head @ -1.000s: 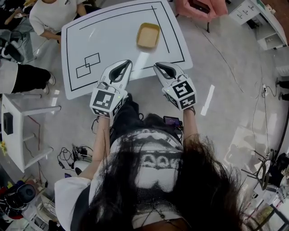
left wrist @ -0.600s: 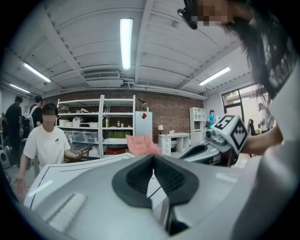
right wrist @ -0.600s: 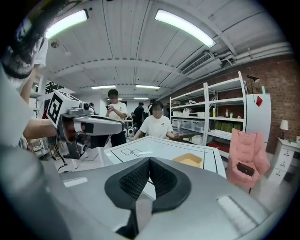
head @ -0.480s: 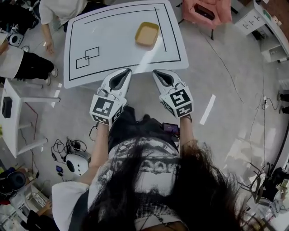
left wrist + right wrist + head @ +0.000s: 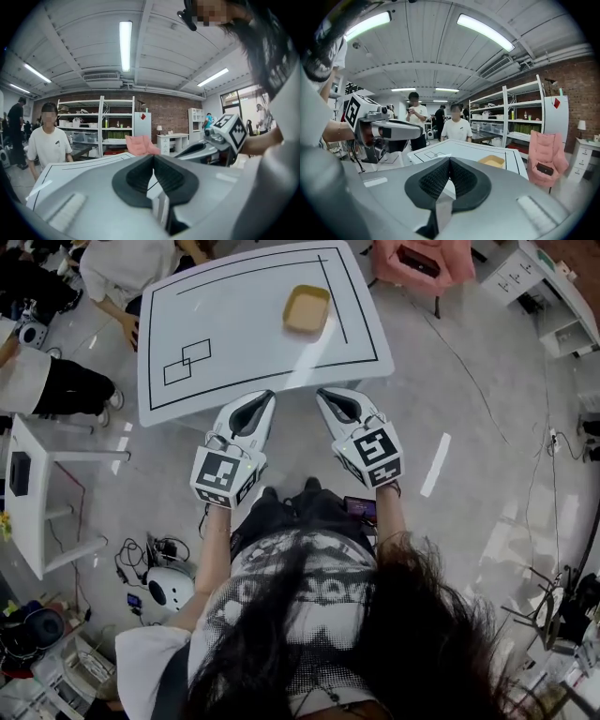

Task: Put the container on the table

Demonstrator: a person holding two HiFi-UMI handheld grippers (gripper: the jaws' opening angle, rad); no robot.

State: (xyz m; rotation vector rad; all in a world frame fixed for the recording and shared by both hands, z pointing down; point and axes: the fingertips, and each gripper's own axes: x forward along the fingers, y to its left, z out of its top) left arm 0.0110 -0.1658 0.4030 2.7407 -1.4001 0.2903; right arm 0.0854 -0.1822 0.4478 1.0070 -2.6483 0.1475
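The tan square container (image 5: pixel 307 309) sits upright on the white table (image 5: pixel 234 324), inside the black border line drawn on the top and toward the far right corner as the head view shows it, well apart from both grippers. The left gripper (image 5: pixel 262 397) and the right gripper (image 5: pixel 324 394) are held side by side in front of the person, their tips at about the table's near edge and both pointing toward the table. Each one has its dark ribbed pads pressed together with nothing between them, so both tongs are closed and empty. That shows plainly in the left gripper view and in the right gripper view alike. In the right gripper view the container lies beyond the closed jaws, a little to their right, with its open top facing up. Two overlapping black rectangles (image 5: pixel 187 362) are drawn on the left part of the tabletop. A person in a white T-shirt (image 5: pixel 117 268) stands at the table's far left corner, and a pink chair (image 5: pixel 417 261) stands on the floor just past the far right corner. A small white side table (image 5: pixel 42 488) stands on the floor at the left, apart from the main table.
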